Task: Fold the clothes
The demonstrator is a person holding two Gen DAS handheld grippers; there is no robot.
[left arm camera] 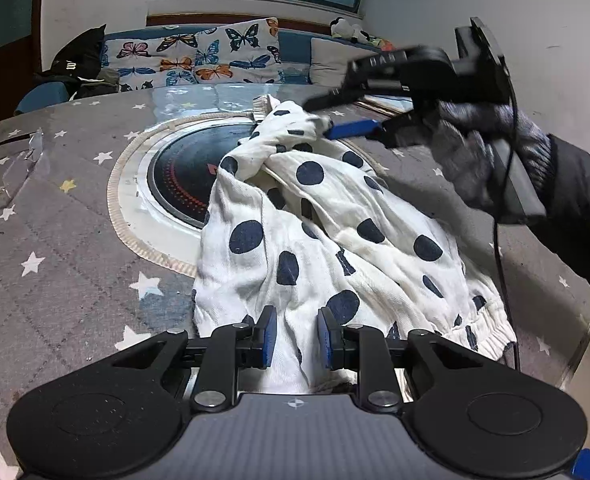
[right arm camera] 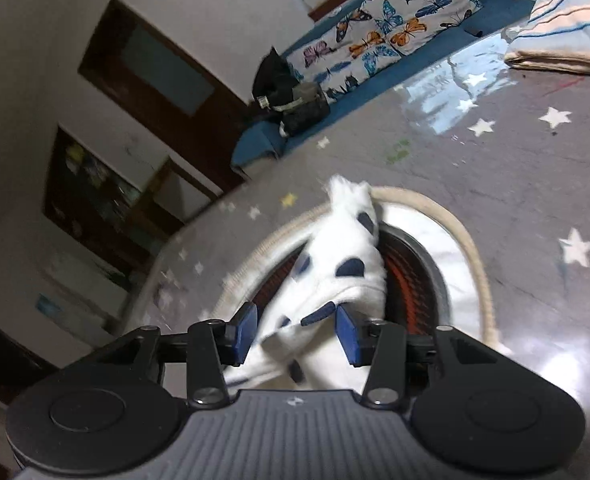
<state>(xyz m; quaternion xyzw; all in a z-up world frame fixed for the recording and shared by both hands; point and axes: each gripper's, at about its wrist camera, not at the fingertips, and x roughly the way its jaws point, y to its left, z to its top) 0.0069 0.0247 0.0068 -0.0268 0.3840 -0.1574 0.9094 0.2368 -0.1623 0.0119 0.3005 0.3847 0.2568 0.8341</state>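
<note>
White polka-dot garment [left arm camera: 327,232] lies crumpled on the star-print bench [left arm camera: 67,240], partly over the round black cooktop [left arm camera: 183,176] set in the bench. Left gripper [left arm camera: 293,336] at the garment edge nearest it, fingers clamped on a fold of cloth. Right gripper [right arm camera: 297,330] on the far side of the cooktop from the left one, fingers apart with bunched cloth between them, not pressing; gloved hand [left arm camera: 491,156] holds it. Butterfly cushions [left arm camera: 199,54] beyond the bench.
</note>
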